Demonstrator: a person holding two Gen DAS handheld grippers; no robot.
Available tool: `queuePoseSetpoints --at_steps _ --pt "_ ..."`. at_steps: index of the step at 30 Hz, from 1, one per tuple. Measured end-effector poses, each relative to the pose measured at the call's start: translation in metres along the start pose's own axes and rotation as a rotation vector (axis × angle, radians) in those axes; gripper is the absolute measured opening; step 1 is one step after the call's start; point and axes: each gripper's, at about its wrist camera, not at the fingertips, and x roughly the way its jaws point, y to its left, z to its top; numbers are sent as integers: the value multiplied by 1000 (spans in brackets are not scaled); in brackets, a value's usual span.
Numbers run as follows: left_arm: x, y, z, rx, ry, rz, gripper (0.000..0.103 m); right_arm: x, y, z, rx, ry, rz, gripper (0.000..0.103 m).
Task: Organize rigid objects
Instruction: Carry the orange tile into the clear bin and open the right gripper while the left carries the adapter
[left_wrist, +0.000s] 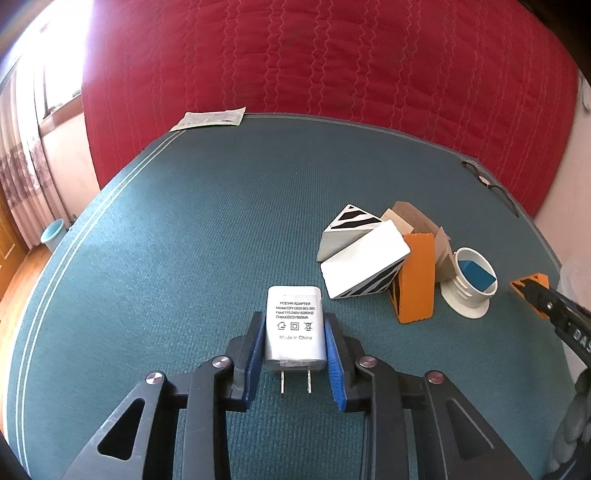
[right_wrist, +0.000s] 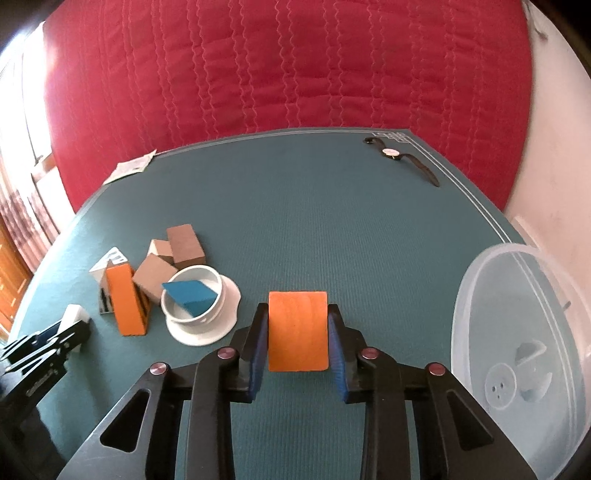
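My left gripper (left_wrist: 294, 325) is shut on a white power adapter (left_wrist: 295, 326), prongs pointing back toward me, just above the teal mat (left_wrist: 184, 240). My right gripper (right_wrist: 297, 314) is shut on an orange block (right_wrist: 297, 330). A pile of blocks lies on the mat: black-and-white striped blocks (left_wrist: 364, 264), an upright orange block (left_wrist: 417, 277), brown blocks (right_wrist: 184, 243), and a white cup (right_wrist: 195, 295) with a blue block (right_wrist: 188, 293) in it. The left gripper with the adapter shows at the left edge of the right wrist view (right_wrist: 70, 325).
A clear plastic container (right_wrist: 517, 350) stands at the right edge of the mat. A wristwatch (right_wrist: 400, 157) lies at the far right corner, a paper slip (left_wrist: 208, 120) at the far left. A red quilted bed (left_wrist: 314, 62) rises behind the mat.
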Motion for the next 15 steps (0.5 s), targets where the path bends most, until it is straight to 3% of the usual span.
queuePoseSetpoints --at_steps 7,15 --pt "-2 3 2 -26 10 -40 32 -31 -12 -1 20 -41 19 31" --pt "-7 0 -1 -29 34 -74 32 -70 -53 -6 82 -95 -43 31"
